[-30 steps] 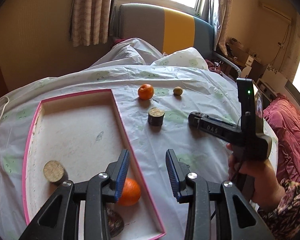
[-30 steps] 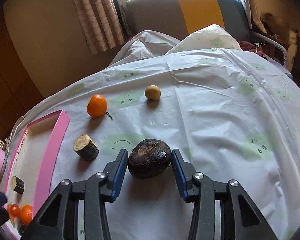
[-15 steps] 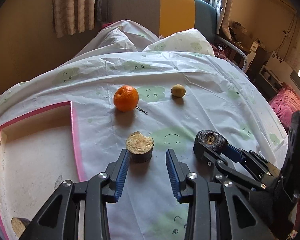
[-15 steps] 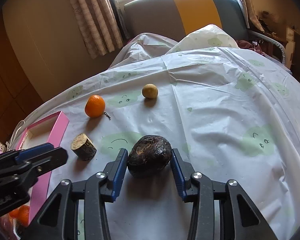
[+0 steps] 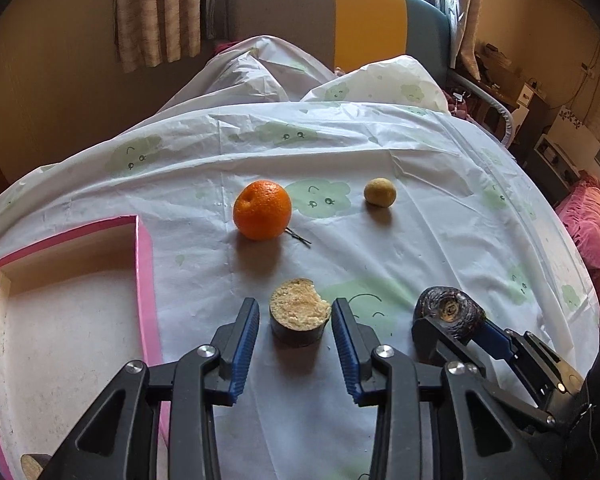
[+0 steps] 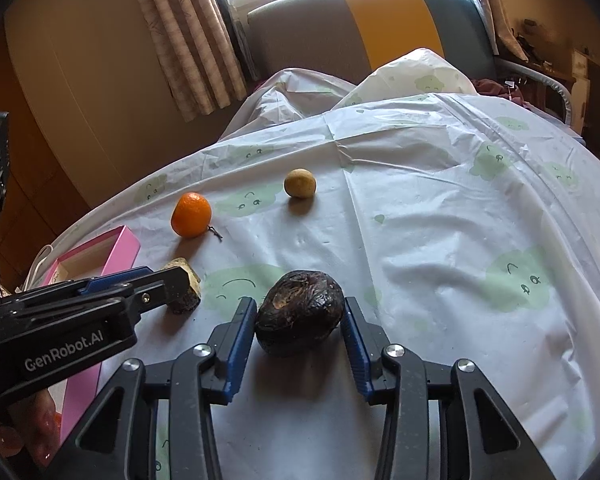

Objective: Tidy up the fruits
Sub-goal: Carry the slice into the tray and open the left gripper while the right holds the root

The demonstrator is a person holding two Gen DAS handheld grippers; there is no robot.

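The left gripper (image 5: 295, 317), jaws just opening, brackets the cut brown stub (image 5: 299, 317) without touching. The right gripper (image 6: 300, 317) apparently grips the dark wrinkled fruit (image 6: 299, 311) (bed-sheet level), contact unclear.

A crinkled, glossy plastic sheet (image 5: 420, 240) is seen under a dimpled orange (image 5: 262, 210), a wrinkled dark fruit (image 6: 300, 312) and a rough-topped cut piece (image 5: 298, 312); matt black gripper frames are fitted with ribbed blue pads (image 5: 246, 344).
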